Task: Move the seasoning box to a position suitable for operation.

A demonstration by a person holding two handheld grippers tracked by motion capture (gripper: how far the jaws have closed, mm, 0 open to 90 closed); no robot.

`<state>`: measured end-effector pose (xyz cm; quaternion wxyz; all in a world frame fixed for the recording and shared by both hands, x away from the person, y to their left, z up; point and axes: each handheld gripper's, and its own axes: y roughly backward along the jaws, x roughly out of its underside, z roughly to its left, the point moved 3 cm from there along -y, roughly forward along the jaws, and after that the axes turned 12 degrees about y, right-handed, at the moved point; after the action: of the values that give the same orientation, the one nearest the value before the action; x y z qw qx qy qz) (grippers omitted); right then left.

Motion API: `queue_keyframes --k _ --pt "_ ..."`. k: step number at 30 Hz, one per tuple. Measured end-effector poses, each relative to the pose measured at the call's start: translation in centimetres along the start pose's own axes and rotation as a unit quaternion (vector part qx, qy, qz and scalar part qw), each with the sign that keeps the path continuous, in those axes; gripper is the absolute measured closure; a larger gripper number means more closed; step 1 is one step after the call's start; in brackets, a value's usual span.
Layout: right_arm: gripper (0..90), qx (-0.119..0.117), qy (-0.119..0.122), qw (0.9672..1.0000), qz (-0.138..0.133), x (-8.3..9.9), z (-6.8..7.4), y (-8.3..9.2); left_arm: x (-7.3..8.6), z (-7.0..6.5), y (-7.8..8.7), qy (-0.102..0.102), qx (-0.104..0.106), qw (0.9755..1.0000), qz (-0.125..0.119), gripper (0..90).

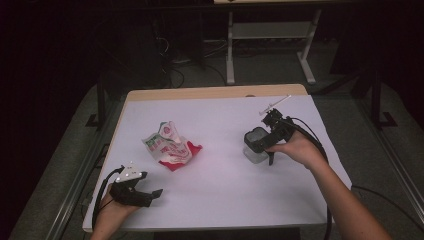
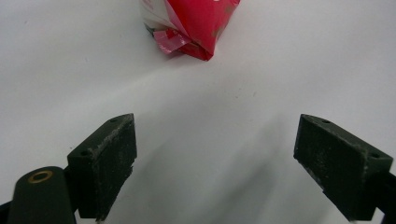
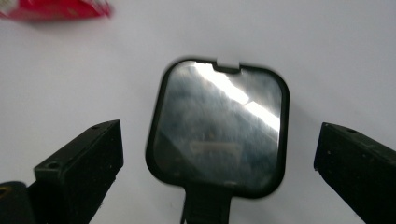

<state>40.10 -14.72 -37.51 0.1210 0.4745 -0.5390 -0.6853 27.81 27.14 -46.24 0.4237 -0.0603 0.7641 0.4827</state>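
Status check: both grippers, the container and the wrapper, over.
Left gripper open, short of red wrapper. Right gripper open, straddling black-rimmed container. Nothing between.

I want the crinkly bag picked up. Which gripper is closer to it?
Probably the left gripper: its open jaws face the bag just ahead. The right gripper hovers over the box.

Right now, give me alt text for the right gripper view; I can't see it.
A clear, black-rimmed container sits on the white table between the open right gripper jaws, untouched by either. A red wrapper edges the top left corner.
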Motion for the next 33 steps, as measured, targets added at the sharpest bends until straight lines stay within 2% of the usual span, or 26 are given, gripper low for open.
queue_keyframes --k 2,4,5,7,9,11,13,14,19,21,33 --pt "1.1 0.009 0.007 0.9999 0.011 -0.6 -0.2 -0.2 0.0 0.0 0.0 0.000 0.000 1.0000 0.002 12.7" --pt "1.1 0.004 0.004 0.9999 0.008 -0.8 -0.2 -0.3 0.0 -0.1 0.0 0.001 0.001 1.0000 0.001 12.8" --pt "1.0 -0.003 0.004 0.9998 0.019 -1.1 -0.3 -0.5 0.0 -0.1 0.0 0.000 0.000 1.0000 0.001 12.8" --pt "1.1 0.004 0.010 0.9994 0.034 -1.9 -0.3 -1.2 0.0 0.0 0.0 -0.002 0.001 1.0000 0.002 12.7" --pt "1.0 0.003 0.009 0.9994 0.034 -2.1 -0.3 -1.3 0.0 0.0 0.0 0.002 0.001 1.0000 0.000 12.8" --pt "1.1 0.006 0.016 0.9981 0.059 -2.5 -0.3 -2.1 0.1 0.0 0.0 0.003 0.000 1.0000 -0.001 12.8" --pt "1.1 0.003 0.014 0.9979 0.063 -2.7 -0.3 -2.3 0.0 0.0 0.0 0.002 0.001 1.0000 -0.001 12.8" --pt "1.1 0.004 0.012 0.9971 0.075 -2.9 -0.3 -2.7 0.0 0.0 0.0 0.001 0.001 1.0000 -0.001 12.8" --pt "1.1 0.000 0.010 0.9956 0.093 -2.9 -0.4 -3.5 0.1 0.0 0.0 0.000 0.002 1.0000 0.002 12.9" --pt "1.1 0.000 0.004 0.9942 0.108 -2.8 -0.3 -4.0 0.1 0.0 0.0 0.000 0.002 1.0000 0.002 13.0" --pt "4.0 -0.010 -0.006 0.9910 0.133 -2.6 -0.3 -5.1 0.2 -0.1 0.0 0.001 0.003 1.0000 0.004 13.1"
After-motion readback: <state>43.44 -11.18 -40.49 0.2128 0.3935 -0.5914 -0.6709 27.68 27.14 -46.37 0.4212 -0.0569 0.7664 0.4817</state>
